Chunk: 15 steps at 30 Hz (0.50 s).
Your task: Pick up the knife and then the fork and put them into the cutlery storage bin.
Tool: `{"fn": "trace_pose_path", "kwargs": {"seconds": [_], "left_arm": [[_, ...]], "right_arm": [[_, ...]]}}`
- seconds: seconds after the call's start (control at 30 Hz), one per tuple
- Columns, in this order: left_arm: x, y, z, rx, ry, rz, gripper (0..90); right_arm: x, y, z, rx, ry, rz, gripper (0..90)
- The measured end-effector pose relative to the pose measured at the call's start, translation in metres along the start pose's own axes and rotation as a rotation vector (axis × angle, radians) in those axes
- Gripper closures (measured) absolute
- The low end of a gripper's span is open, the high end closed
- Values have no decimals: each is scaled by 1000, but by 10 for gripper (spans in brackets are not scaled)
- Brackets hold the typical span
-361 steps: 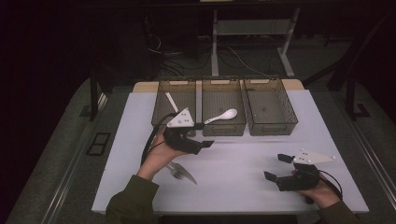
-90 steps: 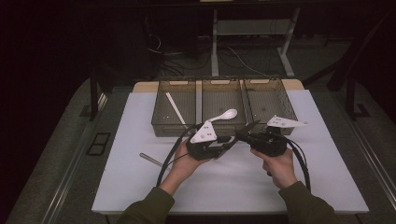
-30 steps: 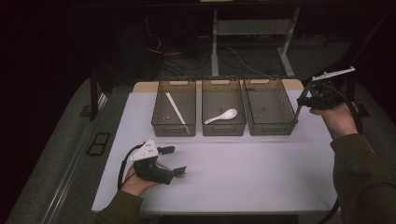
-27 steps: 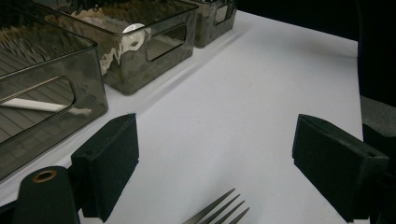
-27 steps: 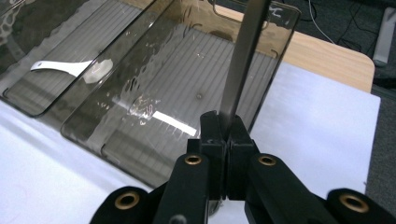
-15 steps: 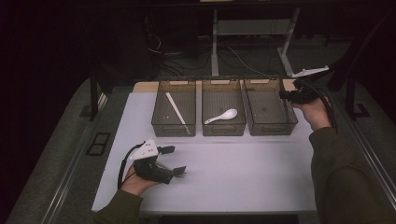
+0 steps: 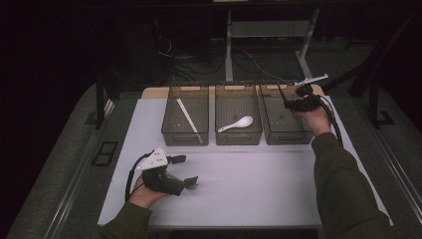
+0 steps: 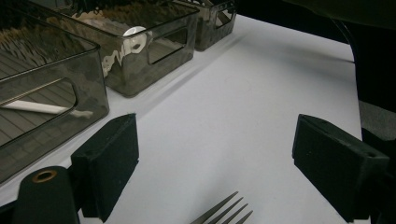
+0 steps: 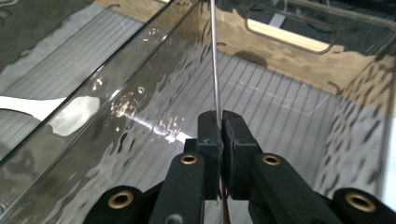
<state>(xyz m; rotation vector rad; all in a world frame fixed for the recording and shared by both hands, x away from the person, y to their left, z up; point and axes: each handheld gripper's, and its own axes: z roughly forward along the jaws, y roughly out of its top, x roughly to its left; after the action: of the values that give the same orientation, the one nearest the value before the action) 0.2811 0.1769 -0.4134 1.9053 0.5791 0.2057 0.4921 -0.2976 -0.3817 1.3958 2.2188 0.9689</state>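
My right gripper (image 7: 288,104) hovers over the right-hand smoked-plastic bin (image 7: 301,135) at the table's far side. Its jaws are shut on a thin metal rod-like utensil (image 9: 214,56), seen edge-on, that points away from the jaws (image 9: 220,123) over the bin's ribbed floor (image 9: 285,121). My left gripper (image 7: 185,171) rests near the table's front left with its jaws wide open. The tines of a metal fork (image 8: 225,212) lie on the white table between the left gripper's pads (image 8: 110,163), touching neither.
Three dark bins stand in a row at the back. The left bin (image 7: 171,130) holds a white stick (image 7: 188,120); the middle bin (image 7: 238,137) holds a white spoon (image 7: 237,123). The white tabletop (image 7: 259,184) spreads in front of them.
The right hand has come down and to the left with the thin metal utensil, from beyond the table's far right corner to above the right bin. The left hand has stayed put.
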Motion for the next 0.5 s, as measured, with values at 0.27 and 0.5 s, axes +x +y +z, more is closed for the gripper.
{"fn": "trace_pose_path", "kwargs": {"seconds": [0.27, 0.5], "left_arm": [[0, 0, 1, 6, 2, 2, 138], [0, 0, 2, 13, 4, 5, 138]], "right_arm": [[-2, -4, 9, 46, 19, 49, 763], [-1, -5, 3, 29, 104, 74, 608]]}}
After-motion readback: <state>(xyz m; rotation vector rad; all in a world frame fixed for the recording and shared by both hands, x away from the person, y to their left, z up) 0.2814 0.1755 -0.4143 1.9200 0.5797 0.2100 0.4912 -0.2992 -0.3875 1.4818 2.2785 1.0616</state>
